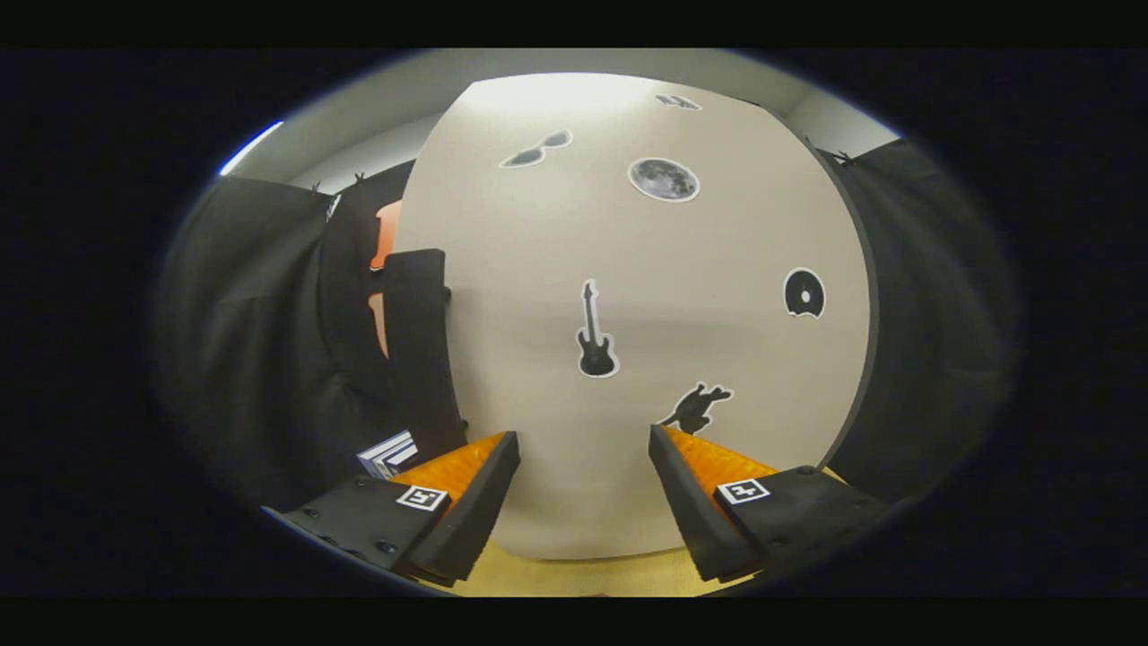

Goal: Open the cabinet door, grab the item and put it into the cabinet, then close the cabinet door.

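cabinet door (628, 431) blocked whatever sat behind it. small striped item (387, 453) was half hidden behind a finger (466, 502), too small to identify. topmost sticker (677, 101) too distorted to make out.

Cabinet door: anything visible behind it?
No. The cabinet door is shut and hides the interior. Only stickers show on its face. The gripper is open just ahead of it, holding nothing.

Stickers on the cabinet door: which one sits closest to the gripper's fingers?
The crouching animal silhouette sticker, just above one fingertip of the open gripper. The guitar sticker sits higher, and the moon sticker higher still on the cabinet door.
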`<state>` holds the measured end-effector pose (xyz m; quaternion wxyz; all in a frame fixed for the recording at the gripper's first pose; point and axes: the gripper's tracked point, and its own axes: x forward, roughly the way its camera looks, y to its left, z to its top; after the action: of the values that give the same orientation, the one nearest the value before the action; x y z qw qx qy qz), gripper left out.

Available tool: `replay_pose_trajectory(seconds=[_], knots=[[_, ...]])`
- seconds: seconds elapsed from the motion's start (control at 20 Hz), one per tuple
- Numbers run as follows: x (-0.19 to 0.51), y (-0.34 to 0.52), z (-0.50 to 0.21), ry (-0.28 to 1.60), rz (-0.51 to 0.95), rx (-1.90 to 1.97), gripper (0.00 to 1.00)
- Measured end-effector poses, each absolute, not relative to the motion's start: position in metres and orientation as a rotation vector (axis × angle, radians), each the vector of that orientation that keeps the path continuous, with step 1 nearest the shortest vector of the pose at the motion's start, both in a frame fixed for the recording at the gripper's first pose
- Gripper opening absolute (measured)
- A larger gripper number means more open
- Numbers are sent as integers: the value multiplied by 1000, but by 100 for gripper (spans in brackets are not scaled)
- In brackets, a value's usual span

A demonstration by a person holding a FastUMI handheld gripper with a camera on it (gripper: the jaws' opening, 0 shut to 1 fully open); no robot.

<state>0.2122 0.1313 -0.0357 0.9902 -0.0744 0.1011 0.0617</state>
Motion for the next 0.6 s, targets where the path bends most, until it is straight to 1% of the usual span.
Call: replay_pose_trajectory(seconds=[0.35, 0.6], knots=[[217, 131, -35, 195, 138, -136, 94], [191, 130, -30, 200, 187, -110, 96]])
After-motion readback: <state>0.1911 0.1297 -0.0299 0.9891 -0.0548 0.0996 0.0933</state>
